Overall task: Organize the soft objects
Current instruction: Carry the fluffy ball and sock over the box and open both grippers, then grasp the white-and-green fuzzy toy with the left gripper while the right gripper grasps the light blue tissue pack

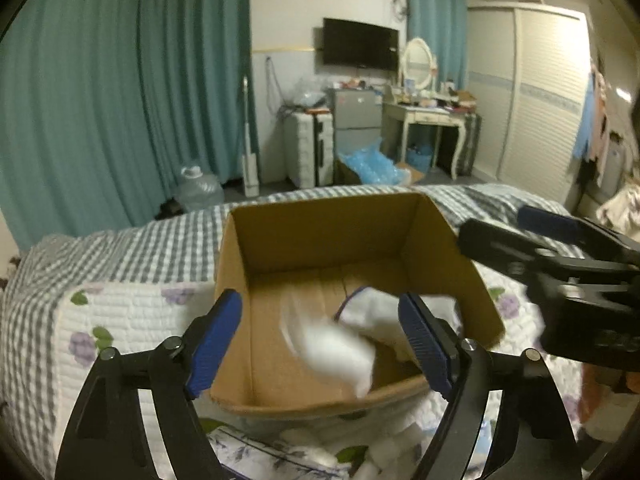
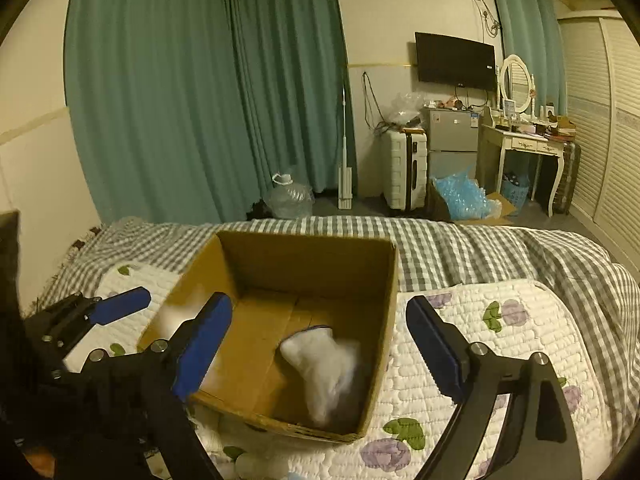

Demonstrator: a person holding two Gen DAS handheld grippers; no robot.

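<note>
Inside the corrugated cardboard box [image 2: 280,248] lie blurred, seemingly fluffy white socks [image 2: 324,364].

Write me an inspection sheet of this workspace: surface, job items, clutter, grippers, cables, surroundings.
Surface: bed with grey checked cover and floral quilt.
Job's things: open cardboard box on the bed; white soft items inside, blurred.
Clutter: small white pieces on the quilt in front of the box.
Grippers: left gripper and right gripper both over the box, jaws open and empty.
Cables: wires on the far wall.
Surroundings: teal curtains, TV, suitcase, water jug.
</note>
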